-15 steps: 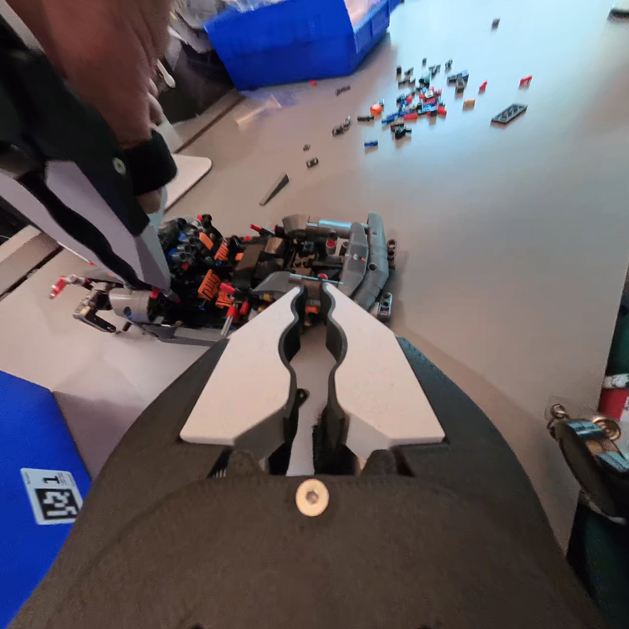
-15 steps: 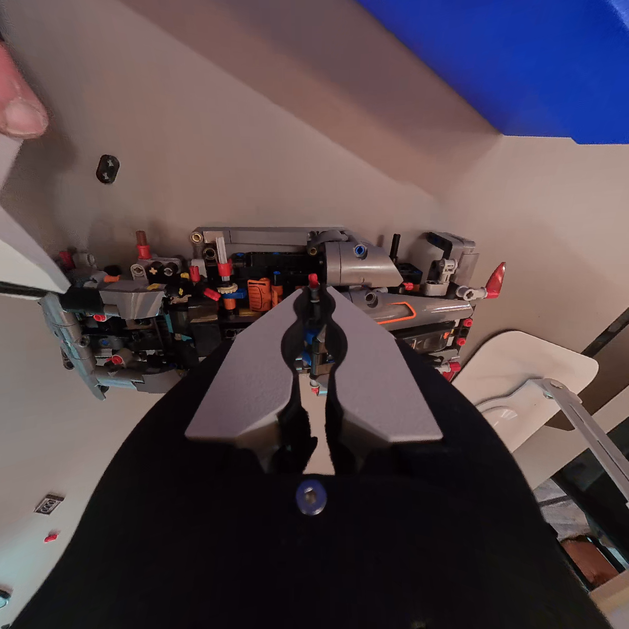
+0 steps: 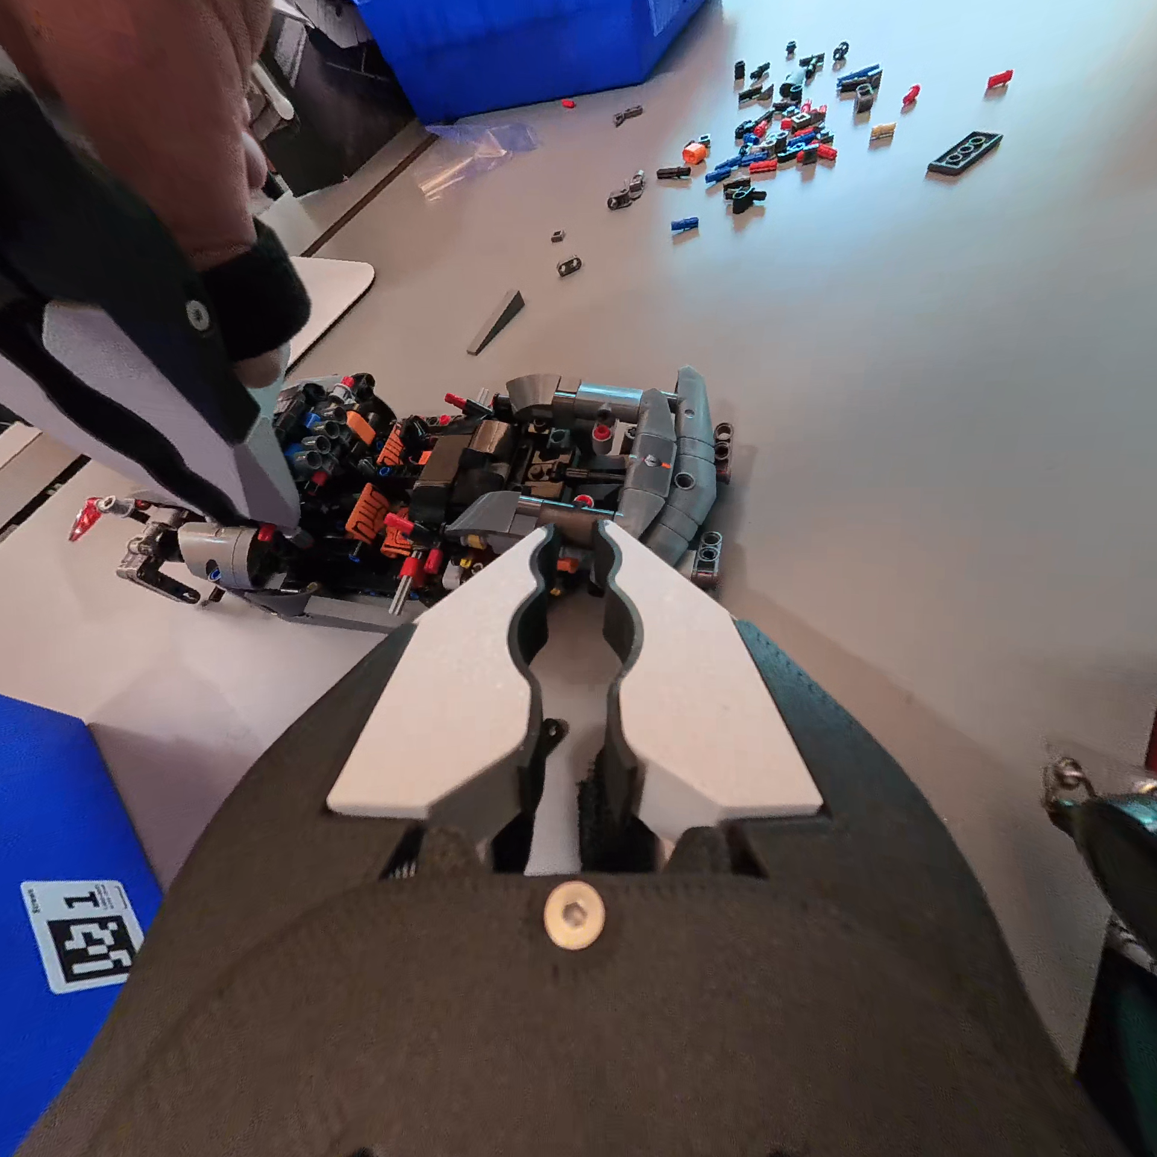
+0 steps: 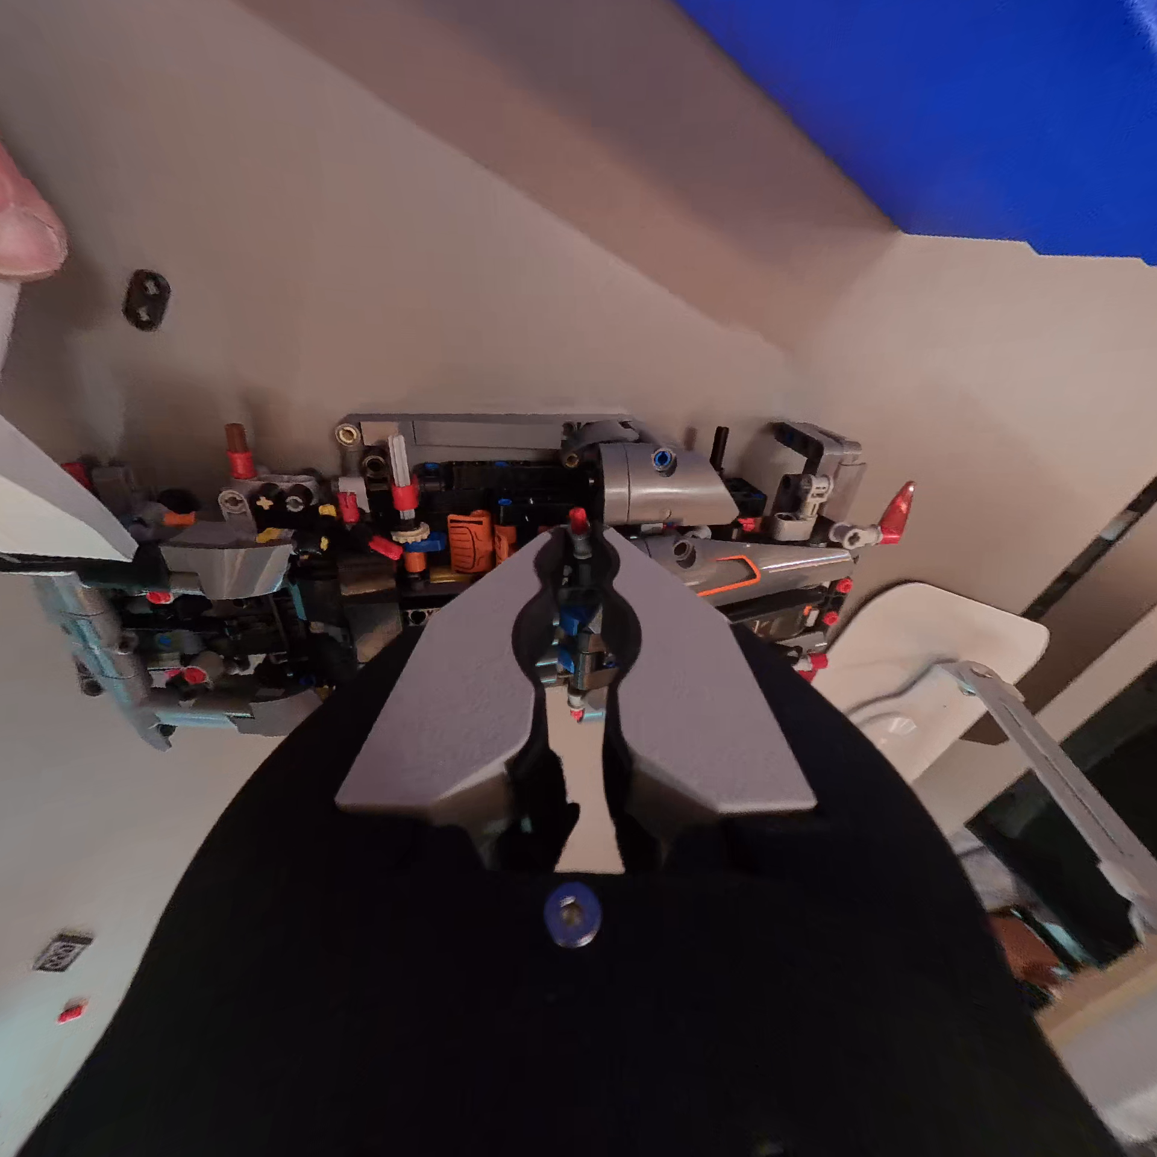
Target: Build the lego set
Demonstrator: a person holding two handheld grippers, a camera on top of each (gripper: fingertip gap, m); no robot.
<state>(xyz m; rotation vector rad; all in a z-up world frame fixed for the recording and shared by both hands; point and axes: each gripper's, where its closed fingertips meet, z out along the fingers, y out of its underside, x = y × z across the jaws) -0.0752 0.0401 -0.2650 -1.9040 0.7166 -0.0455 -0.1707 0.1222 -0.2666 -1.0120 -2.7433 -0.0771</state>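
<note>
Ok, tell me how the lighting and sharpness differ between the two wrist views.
Left wrist view: bright, cool daylight glare washes the table at upper right, and the model is sharp. Right wrist view: dimmer and warmer, a broad shadow band lies under the blue bin, and the right edge is smeared.

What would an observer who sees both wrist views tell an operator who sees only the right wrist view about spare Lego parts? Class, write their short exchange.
Operator: Where are the spare parts?
Observer: A scatter of small Lego pieces lies on the table, beyond the Lego car model.
Operator: Is anything closer to the model?
Observer: A dark grey wedge piece lies alone between the model and that scatter.
</note>
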